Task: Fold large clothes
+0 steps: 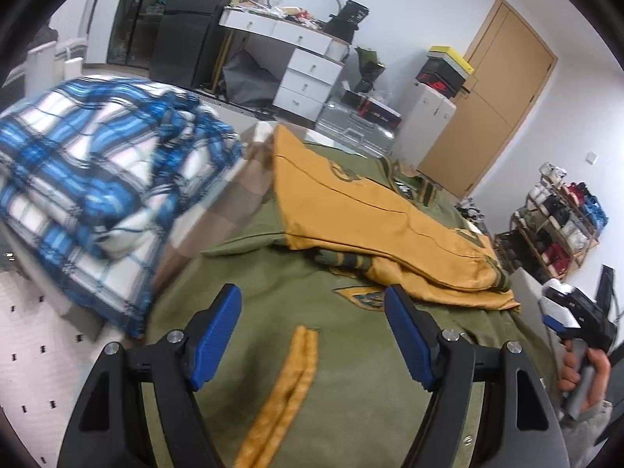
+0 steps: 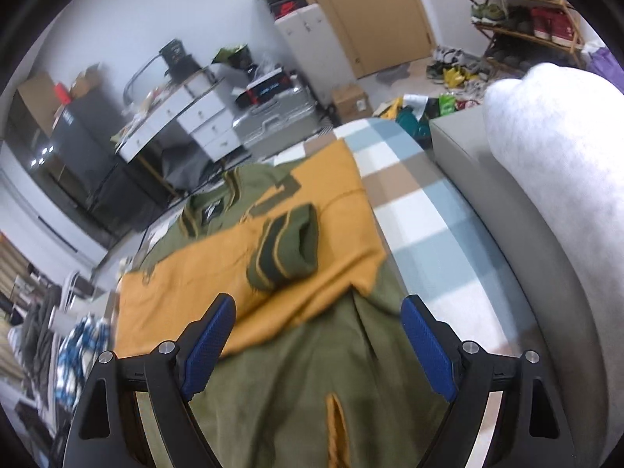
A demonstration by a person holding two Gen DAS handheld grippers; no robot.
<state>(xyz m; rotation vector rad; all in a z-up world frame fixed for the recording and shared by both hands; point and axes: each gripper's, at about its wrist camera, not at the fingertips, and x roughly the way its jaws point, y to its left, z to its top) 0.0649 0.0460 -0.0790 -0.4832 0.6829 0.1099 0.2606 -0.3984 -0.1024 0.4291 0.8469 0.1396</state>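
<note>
Olive-green jacket with mustard-yellow sleeves was seen spread flat on the bed, both sleeves folded across its chest and a ribbed cuff lying on top. The left hand-held gripper and the right hand-held gripper were held just above the lower body of the jacket, jaws spread wide with nothing grasped. A blue plaid quilt, somewhat blurred, was apparently heaped beside the jacket.

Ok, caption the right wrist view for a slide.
Open right claw above olive jacket, mustard sleeves folded across.
</note>
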